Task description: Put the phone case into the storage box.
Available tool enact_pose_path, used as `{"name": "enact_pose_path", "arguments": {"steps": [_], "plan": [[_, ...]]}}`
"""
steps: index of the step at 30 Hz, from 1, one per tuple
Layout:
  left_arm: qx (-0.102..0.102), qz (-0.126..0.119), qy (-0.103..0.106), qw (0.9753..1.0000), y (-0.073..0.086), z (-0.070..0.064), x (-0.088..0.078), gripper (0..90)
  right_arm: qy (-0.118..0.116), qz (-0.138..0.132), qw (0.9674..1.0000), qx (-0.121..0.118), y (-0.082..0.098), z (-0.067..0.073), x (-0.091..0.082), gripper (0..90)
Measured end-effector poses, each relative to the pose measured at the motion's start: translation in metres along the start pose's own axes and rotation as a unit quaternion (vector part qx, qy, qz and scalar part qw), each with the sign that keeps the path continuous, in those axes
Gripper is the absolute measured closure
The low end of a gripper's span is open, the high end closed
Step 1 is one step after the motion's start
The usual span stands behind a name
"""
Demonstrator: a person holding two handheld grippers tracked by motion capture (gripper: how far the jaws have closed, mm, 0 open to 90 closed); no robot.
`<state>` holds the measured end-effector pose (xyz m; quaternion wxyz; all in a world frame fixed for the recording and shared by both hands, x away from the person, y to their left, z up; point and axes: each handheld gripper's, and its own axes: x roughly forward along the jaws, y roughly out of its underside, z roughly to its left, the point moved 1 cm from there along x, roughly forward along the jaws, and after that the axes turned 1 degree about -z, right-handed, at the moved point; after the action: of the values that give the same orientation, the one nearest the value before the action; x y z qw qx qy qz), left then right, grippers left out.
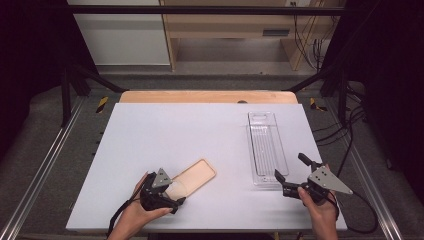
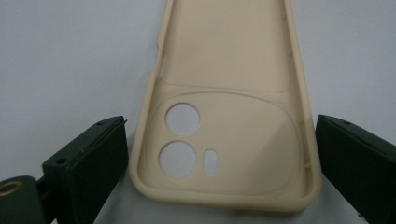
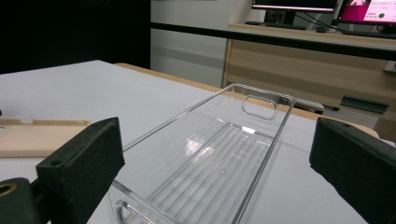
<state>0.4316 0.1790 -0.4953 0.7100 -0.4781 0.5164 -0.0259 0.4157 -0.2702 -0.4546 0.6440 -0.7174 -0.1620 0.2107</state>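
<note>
straddling the camera end of the beige phone case (image 2: 224,116) with jaws wide and not pressing, the left gripper (image 1: 159,192) is set to grasp — next, close on its sides. the right gripper (image 1: 295,182) waits wide by the clear tray (image 1: 266,145) on the worktop (image 1: 165,130).

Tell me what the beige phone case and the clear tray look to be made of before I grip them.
Phone case: probably soft silicone or rubbery plastic; matte beige, rounded moulded rim, no glare. Clear tray: likely rigid acrylic or similar hard plastic; see-through, glossy, with sharp highlights on its ribbed floor and crisp straight walls. Neither can be confirmed by look alone.
</note>
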Motion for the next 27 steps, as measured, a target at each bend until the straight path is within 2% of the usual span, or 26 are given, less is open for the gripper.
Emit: {"name": "enact_pose_path", "arguments": {"steps": [4, 7, 14, 15, 20, 21, 23, 24, 25, 26, 27], "plan": [[0.002, 0.000, 0.001, 1.0000, 0.000, 0.000, 0.000, 3.5, -0.003, 0.005, 1.0000, 0.000, 0.002, 0.000, 0.002, 3.1], [0.005, -0.001, 0.004, 1.0000, -0.001, -0.001, -0.001, 8.8, -0.005, 0.004, 1.0000, 0.001, 0.002, 0.000, 0.002, 3.1], [0.008, 0.010, 0.002, 0.9999, -0.004, -0.002, -0.002, 10.9, -0.003, 0.002, 1.0000, 0.002, 0.000, 0.001, 0.001, 3.1], [0.017, 0.012, -0.004, 0.9998, -0.005, -0.003, -0.003, 11.3, -0.005, 0.000, 1.0000, 0.000, -0.002, 0.001, 0.002, 3.3], [0.026, 0.009, -0.007, 0.9996, -0.008, -0.003, -0.008, 11.9, -0.011, -0.005, 0.9999, -0.011, -0.015, 0.005, 0.002, 3.3], [0.029, 0.007, -0.007, 0.9995, -0.010, -0.003, -0.010, 12.1, -0.019, -0.009, 0.9994, -0.029, -0.026, 0.009, 0.001, 3.4], [0.043, 0.006, -0.007, 0.9990, -0.015, 0.000, -0.013, 12.3, -0.030, -0.004, 0.9985, -0.044, -0.036, 0.015, 0.002, 3.4], [0.043, 0.006, -0.007, 0.9990, -0.015, 0.000, -0.013, 12.3, -0.038, -0.002, 0.9980, -0.051, -0.041, 0.018, 0.003, 3.4], [0.056, 0.010, -0.007, 0.9984, -0.020, 0.002, -0.016, 12.4, -0.046, 0.002, 0.9972, -0.060, -0.045, 0.022, 0.005, 3.6], [0.056, 0.010, -0.007, 0.9984, -0.020, 0.002, -0.016, 12.5, -0.046, 0.002, 0.9972, -0.060, -0.045, 0.022, 0.005, 3.6], [0.069, 0.014, -0.008, 0.9975, -0.025, 0.004, -0.018, 12.5, -0.060, 0.019, 0.9942, -0.087, -0.053, 0.030, 0.012, 3.7]]}}
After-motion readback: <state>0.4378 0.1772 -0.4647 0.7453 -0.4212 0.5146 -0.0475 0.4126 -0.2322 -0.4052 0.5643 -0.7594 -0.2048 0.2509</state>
